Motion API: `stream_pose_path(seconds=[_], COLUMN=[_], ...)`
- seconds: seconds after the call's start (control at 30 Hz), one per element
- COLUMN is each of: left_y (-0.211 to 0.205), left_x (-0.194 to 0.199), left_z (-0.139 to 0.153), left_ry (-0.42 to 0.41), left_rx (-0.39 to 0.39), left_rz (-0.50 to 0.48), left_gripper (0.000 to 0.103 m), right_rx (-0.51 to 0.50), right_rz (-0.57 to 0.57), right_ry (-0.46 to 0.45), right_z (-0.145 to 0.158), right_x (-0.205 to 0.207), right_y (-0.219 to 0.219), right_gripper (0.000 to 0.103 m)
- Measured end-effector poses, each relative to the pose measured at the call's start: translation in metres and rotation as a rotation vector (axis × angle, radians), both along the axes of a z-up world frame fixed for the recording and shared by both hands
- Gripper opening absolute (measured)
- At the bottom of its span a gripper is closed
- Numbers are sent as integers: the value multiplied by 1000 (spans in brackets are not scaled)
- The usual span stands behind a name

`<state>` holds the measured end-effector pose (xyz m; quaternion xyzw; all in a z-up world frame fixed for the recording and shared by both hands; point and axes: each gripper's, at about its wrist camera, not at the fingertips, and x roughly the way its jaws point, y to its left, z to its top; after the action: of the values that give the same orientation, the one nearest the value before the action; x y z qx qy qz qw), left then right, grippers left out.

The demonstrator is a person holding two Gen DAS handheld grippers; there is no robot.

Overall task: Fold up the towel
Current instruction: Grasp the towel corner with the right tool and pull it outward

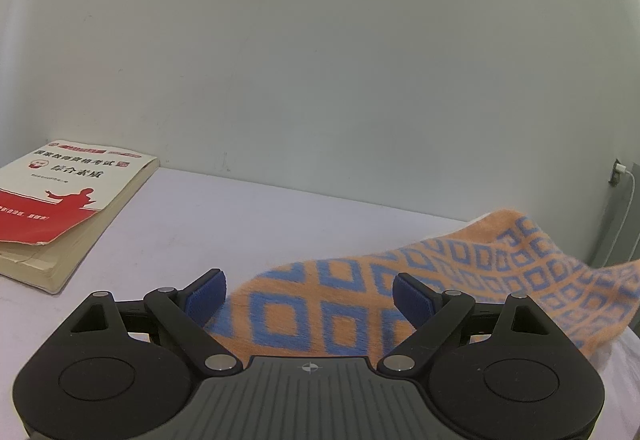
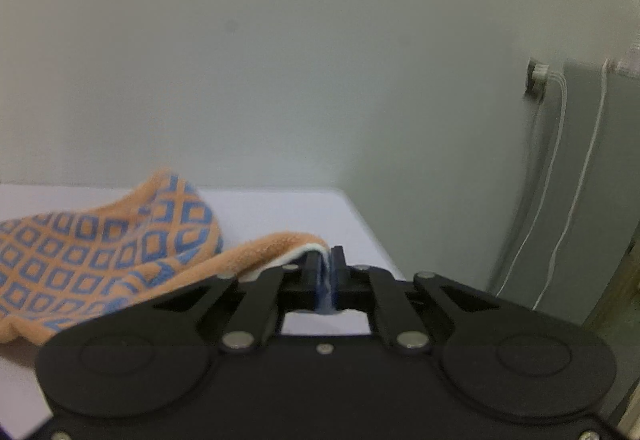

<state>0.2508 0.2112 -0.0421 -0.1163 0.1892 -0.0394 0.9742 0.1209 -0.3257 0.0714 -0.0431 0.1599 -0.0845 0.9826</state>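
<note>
Terry cloth in orange, woven with blue diamond outlines, makes up the towel, which is draped in soft folds across the pale, smooth table. One plain orange edge is clamped between the closed fingers of the right gripper and lifted. The left gripper is held wide apart over the patterned cloth, gripping nothing. A thick paperback book lies at the table's far left.

Orange towel, blue squares; rumpled on table; corner lifted
</note>
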Motion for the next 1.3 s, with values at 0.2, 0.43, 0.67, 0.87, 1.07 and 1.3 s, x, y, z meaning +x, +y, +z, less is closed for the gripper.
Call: stream_pose_path(seconds=[0.2, 0.43, 0.67, 0.87, 1.07, 1.3], left_y=[-12, -16, -20, -24, -28, -48], left_x=[-15, -21, -29, -28, -37, -73], left_z=[7, 10, 13, 13, 16, 24], left_ry=[-2, 3, 6, 19, 4, 0], left_rx=[9, 12, 16, 36, 77, 240], left_rz=[3, 0, 5, 15, 15, -43], left_gripper=[91, 91, 91, 91, 91, 91], right_rx=[7, 45, 71, 224, 238, 222], right_rz=[-49, -109, -113, -127, -98, -22], right_ry=[23, 106, 207, 84, 23, 45], right_z=[-4, -30, -54, -45, -41, -55], right_x=[-4, -9, -11, -29, -37, -36], right_y=[-9, -24, -26, -38, -33, -10], right_gripper=[2, 3, 21, 48, 52, 55])
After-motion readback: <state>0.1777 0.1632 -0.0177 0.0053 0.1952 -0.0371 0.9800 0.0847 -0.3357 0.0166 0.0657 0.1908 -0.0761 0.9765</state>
